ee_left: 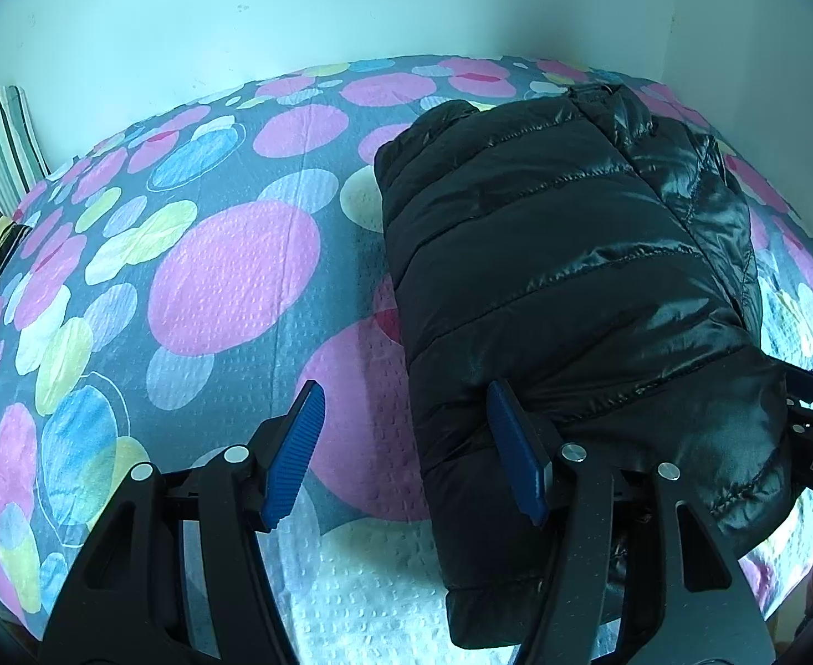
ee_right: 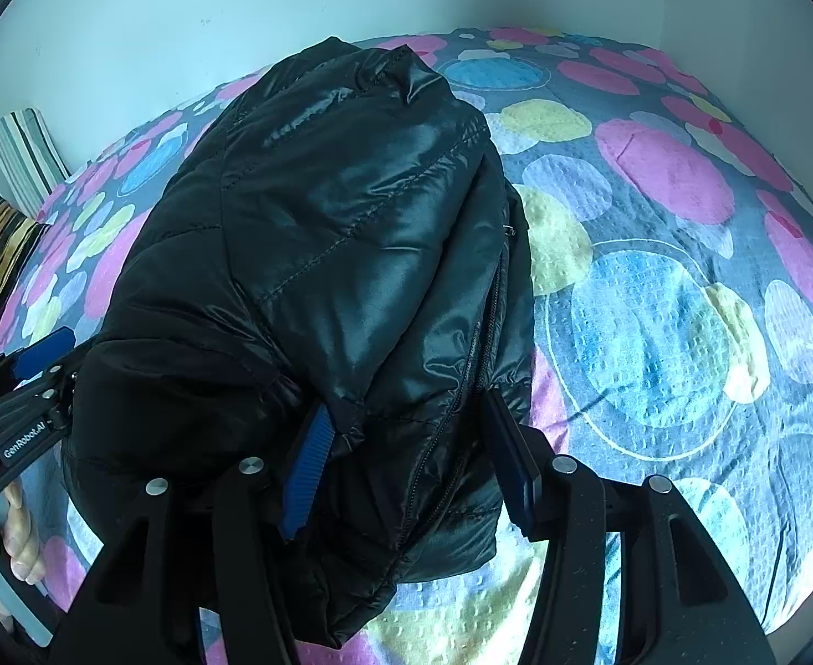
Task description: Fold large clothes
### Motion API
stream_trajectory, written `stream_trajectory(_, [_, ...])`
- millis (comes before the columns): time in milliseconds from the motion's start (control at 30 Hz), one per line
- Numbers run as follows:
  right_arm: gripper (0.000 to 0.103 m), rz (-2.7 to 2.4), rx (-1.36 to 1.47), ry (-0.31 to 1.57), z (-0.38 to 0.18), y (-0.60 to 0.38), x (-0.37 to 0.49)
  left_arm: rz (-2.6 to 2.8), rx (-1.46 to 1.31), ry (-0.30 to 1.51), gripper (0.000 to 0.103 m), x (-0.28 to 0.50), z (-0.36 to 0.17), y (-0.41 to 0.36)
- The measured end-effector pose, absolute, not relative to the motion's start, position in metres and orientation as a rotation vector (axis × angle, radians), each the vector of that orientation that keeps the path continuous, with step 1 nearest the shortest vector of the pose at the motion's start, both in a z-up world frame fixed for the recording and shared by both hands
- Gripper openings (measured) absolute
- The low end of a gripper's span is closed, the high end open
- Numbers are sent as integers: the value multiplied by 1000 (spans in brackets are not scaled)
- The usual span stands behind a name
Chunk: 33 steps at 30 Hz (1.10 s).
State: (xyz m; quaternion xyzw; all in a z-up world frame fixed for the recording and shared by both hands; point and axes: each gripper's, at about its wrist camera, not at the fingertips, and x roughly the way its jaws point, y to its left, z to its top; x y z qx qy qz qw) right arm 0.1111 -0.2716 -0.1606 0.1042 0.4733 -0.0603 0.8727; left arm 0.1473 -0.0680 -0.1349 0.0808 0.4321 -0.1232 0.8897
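So the jacket [ee_left: 561, 288] is lying on the bed [ee_left: 229, 277], already folded down into a long narrow bundle running away from me toward the wall [ee_left: 351, 0], and I'd say we're at the last fold: bring the near end over onto the far end. My left gripper [ee_left: 406, 454] is spread wide at the jacket's near left corner; its right pad looks to be touching or pressing into the puffy side, the left pad hangs over bare bedspread, so it's got nothing yet. The right gripper [ee_right: 406, 465] is also spread fairly wide, but with the near hem and the zipper [ee_right: 484, 332] edge bunched between its pads. Can't really tell whether it's pinching or the fabric is just sitting in the gap. My guess for the next move: slide the left one in so both pads straddle the hem, close both, then lift and carry the near end over. This stuff is slick and puffy, so I'd grab deep or it may squirt out. Room-wise it's fine: lots of bare bedspread on both sides of the jacket, pillows [ee_right: 1, 233] way off to its left by the wall, and its far end lies near the wall, so the fold shouldn't overshoot.
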Motion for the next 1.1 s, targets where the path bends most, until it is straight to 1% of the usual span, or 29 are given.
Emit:
stream_trajectory(100, [55, -127, 220, 985, -160, -272, 111, -257, 131, 907, 65, 150, -131, -60])
stream_trajectory(267, [56, -128, 220, 975, -158, -273, 109, -246, 92, 915, 65, 157, -129, -48])
stream_trajectory(400, [58, -127, 222, 959, -154, -273, 107, -257, 76, 924, 66, 161, -131, -46])
stream_trajectory(600, [59, -110, 226, 929, -144, -276, 102, -267, 58, 929, 70, 168, -134, -43])
stream_trajectory(1000, [59, -139, 204, 836, -99, -293, 87, -266, 23, 923, 72, 181, -128, -32])
stream_trajectory(1100, [59, -184, 203, 830, -96, -309, 90, -251, 25, 908, 75, 184, -122, -27])
